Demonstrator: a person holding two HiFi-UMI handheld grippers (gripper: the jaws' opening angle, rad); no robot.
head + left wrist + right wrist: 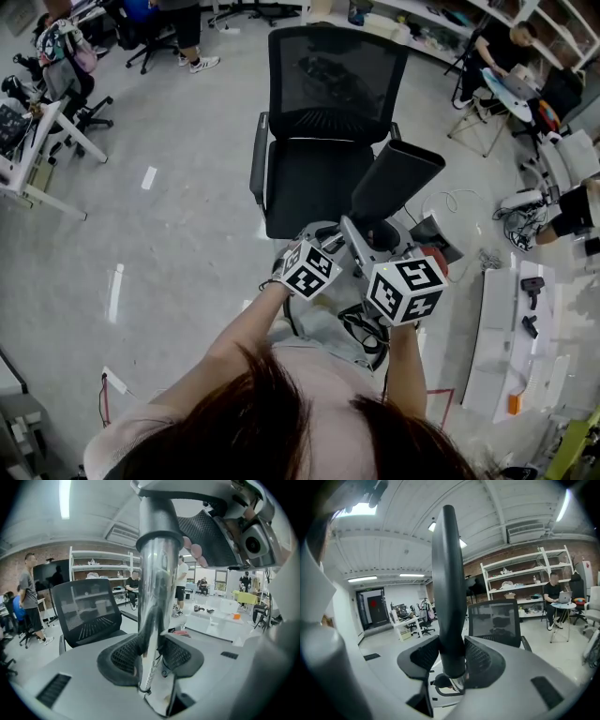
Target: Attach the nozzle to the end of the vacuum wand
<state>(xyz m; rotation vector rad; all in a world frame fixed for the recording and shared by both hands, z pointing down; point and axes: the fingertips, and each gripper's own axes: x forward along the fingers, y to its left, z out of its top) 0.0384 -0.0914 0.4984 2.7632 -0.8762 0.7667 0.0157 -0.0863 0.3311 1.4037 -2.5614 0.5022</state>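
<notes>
Standing right in front of the black office chair (323, 141), with a gripper in each hand. Squeezing the shiny silver wand (152, 602) tight in the left gripper (152, 656), both pads pressed on the tube. Pinching the dark nozzle (449, 597) the same way in the right gripper (452, 660), jaws closed on its low part, with a shiny ring (459, 682) at the very bottom. Holding both just in front of the chair seat, above the grey floor (187, 234), with the two marker cubes side by side and close together. Pointing the wide flat mouth of the nozzle up, over the right side of the chair seat. Bringing the thin end of the nozzle right to the end of the wand, between the two grippers; cannot tell if pushed all the way in. Farther off behind the chair: shelves (520, 573) and some people (506, 47).
</notes>
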